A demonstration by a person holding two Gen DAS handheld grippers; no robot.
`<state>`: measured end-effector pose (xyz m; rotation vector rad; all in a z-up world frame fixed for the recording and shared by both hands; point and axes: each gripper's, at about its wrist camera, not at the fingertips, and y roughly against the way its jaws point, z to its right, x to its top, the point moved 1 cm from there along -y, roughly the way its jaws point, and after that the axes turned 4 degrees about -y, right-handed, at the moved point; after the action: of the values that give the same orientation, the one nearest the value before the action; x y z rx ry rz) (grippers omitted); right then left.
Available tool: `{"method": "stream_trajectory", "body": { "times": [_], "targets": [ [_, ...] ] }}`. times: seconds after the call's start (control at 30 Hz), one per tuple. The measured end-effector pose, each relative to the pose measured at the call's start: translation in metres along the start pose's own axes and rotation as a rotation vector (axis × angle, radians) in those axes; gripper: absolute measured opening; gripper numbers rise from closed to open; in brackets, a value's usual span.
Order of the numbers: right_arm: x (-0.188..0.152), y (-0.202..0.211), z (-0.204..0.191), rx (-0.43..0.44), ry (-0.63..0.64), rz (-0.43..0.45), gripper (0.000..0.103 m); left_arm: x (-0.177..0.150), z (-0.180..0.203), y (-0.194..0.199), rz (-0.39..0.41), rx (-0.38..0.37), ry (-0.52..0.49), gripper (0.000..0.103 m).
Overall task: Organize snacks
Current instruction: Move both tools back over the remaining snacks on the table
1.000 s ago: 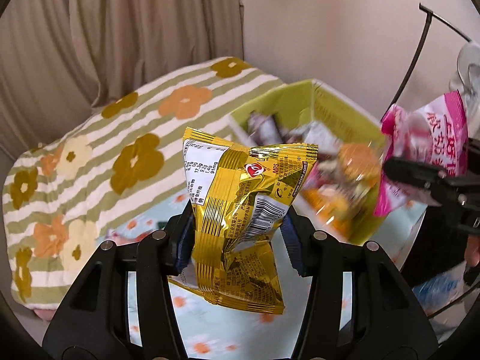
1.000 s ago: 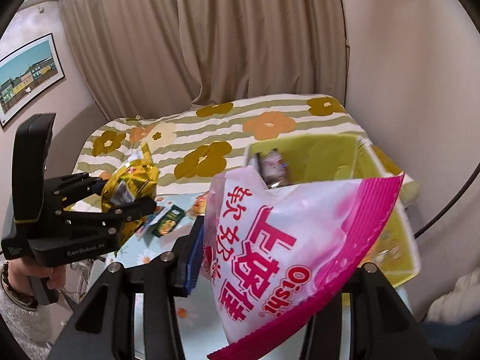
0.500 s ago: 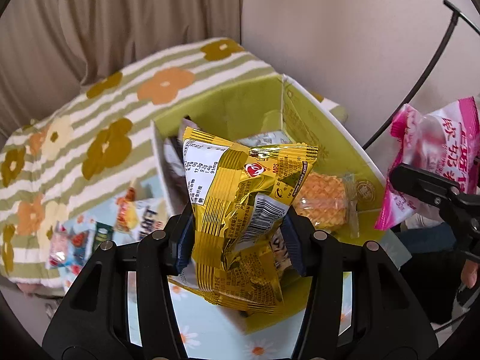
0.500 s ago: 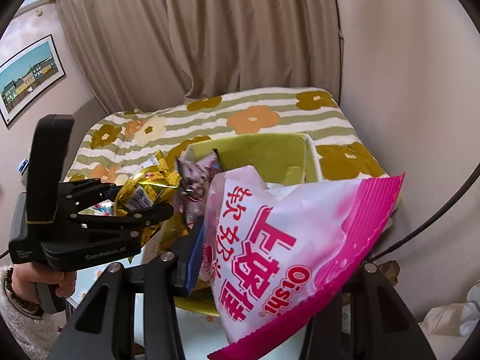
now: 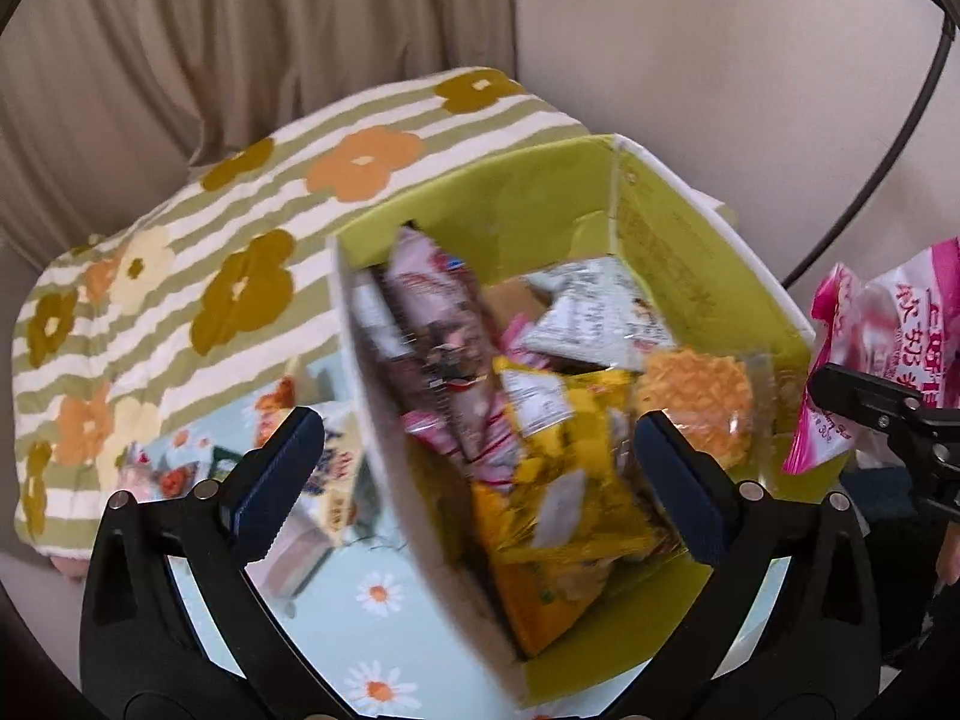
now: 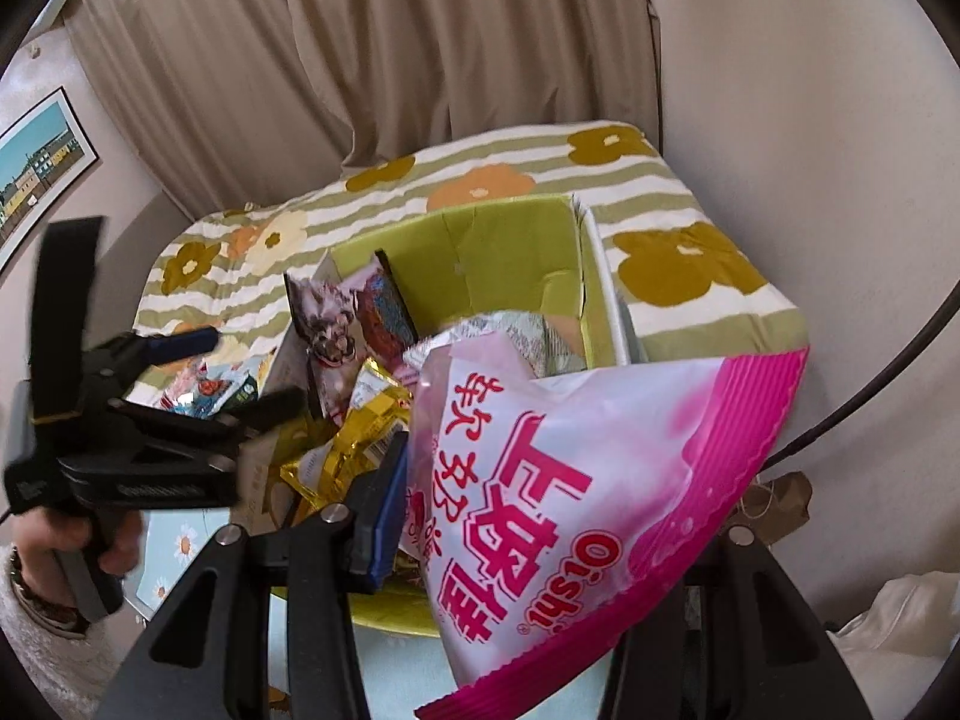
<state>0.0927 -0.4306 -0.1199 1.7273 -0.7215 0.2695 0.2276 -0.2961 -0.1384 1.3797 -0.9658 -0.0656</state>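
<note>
Gold packet (image 5: 558,480) lies in the green box (image 5: 678,222) — left hand-held gripper (image 5: 474,462) gapes (empty); right hand-held gripper (image 6: 540,498) clamps pink bag (image 6: 576,468).

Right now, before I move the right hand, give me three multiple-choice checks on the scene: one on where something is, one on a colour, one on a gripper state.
1. Where is the gold bag?
A. in the green box
B. on the striped quilt
C. in the left gripper

2. What colour is the bag in the right gripper?
A. blue
B. pink and white
C. black

3. How is the left gripper?
A. shut on a bag
B. open, holding nothing
C. out of view

Key: 1 A, the gold bag lies among the packets inside the box. 2 B, the pink bag fills the right wrist view. 3 B, its jaws stand wide apart over the box.
</note>
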Motion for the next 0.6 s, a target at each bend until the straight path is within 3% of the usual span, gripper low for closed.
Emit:
{"method": "stream_trajectory", "body": {
  "times": [0.33, 0.37, 0.4, 0.43, 0.6],
  "targets": [
    [-0.003, -0.015, -0.016, 0.024, 0.057, -0.045, 0.047, -0.02, -0.038, 0.018, -0.008, 0.005, 0.126, 0.103],
    [-0.002, -0.015, -0.019, 0.03, 0.066, -0.034, 0.061, -0.022, -0.039, 0.019, -0.007, 0.008, 0.13, 0.103],
    [-0.001, -0.015, -0.022, 0.033, 0.077, -0.023, 0.089, -0.024, -0.041, 0.021, -0.005, 0.015, 0.133, 0.103],
    [0.0, -0.013, -0.024, 0.025, 0.091, -0.002, 0.103, -0.025, -0.042, 0.023, -0.003, 0.022, 0.136, 0.103],
    [-0.003, 0.001, -0.027, -0.005, 0.15, 0.052, 0.103, -0.036, -0.049, 0.033, 0.002, 0.038, 0.162, 0.103]
  ]
}}
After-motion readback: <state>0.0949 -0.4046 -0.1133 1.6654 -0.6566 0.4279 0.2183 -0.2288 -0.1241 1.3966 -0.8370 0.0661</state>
